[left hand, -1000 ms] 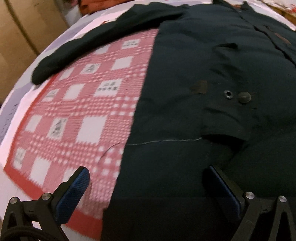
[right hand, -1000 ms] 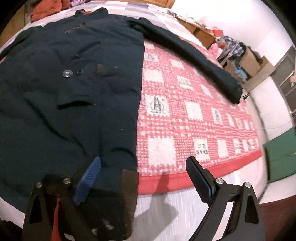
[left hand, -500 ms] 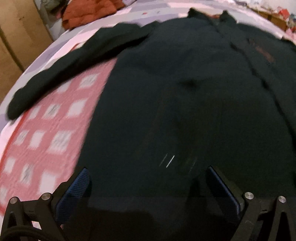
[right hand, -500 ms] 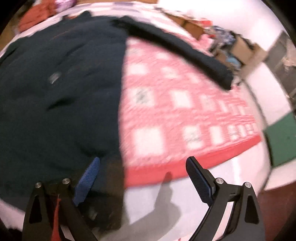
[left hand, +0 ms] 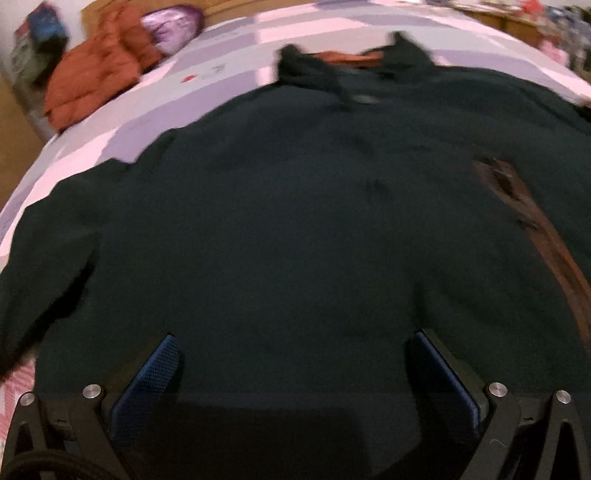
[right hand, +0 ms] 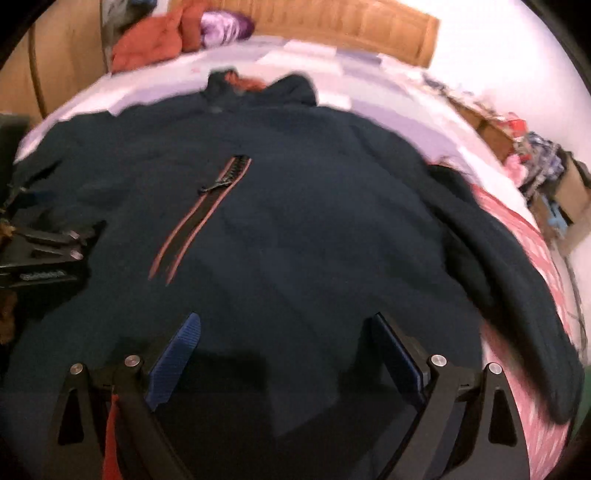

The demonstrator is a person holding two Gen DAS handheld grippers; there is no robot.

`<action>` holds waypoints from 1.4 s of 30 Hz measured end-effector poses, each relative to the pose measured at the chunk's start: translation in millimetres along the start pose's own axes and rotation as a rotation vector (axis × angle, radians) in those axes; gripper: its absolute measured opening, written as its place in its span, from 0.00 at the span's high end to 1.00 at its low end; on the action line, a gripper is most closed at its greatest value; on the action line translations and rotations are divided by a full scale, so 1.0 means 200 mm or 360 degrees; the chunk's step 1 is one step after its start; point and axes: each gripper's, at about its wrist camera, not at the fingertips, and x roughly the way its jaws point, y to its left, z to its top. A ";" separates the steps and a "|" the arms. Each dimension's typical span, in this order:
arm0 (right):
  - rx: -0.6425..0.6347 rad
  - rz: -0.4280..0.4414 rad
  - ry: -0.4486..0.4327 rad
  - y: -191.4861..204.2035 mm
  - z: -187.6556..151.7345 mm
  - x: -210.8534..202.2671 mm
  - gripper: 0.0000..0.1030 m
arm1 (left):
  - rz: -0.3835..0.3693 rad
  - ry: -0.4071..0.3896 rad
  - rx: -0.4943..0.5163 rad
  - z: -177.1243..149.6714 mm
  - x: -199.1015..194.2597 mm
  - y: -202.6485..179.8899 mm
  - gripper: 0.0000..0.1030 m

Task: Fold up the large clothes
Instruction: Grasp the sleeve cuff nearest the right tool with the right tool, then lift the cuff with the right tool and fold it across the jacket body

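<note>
A large dark green coat lies spread flat on the bed, collar at the far end, and fills both views. Its brown-edged front zip runs down the chest; it also shows in the left wrist view. One sleeve stretches to the right, the other to the left. My left gripper is open above the coat's body, holding nothing. My right gripper is open above the coat's lower chest, also empty. The left gripper's body shows at the left edge of the right wrist view.
A red-and-white checked blanket lies under the coat on a lilac-and-pink sheet. An orange jacket and a purple bag lie at the bed's far left. A wooden headboard stands behind; cluttered boxes at right.
Both grippers have moved from the coat's hem and side edges up over its body toward the collar. The checked blanket has mostly left view. Both stay open.
</note>
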 end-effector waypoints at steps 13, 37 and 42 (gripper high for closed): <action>0.0567 -0.0487 0.0059 -0.73 -0.30 -0.09 0.08 | 0.0070 -0.0117 -0.0161 -0.07 0.08 0.07 0.00; 0.2228 -0.0528 0.0147 -2.00 -1.19 -0.43 0.07 | 0.0203 -0.0178 -0.0080 -0.07 0.07 0.02 0.00; 0.2444 -0.0407 -0.0063 -2.11 -1.20 -0.35 0.07 | 0.0224 -0.0189 -0.0067 -0.08 0.06 0.02 0.00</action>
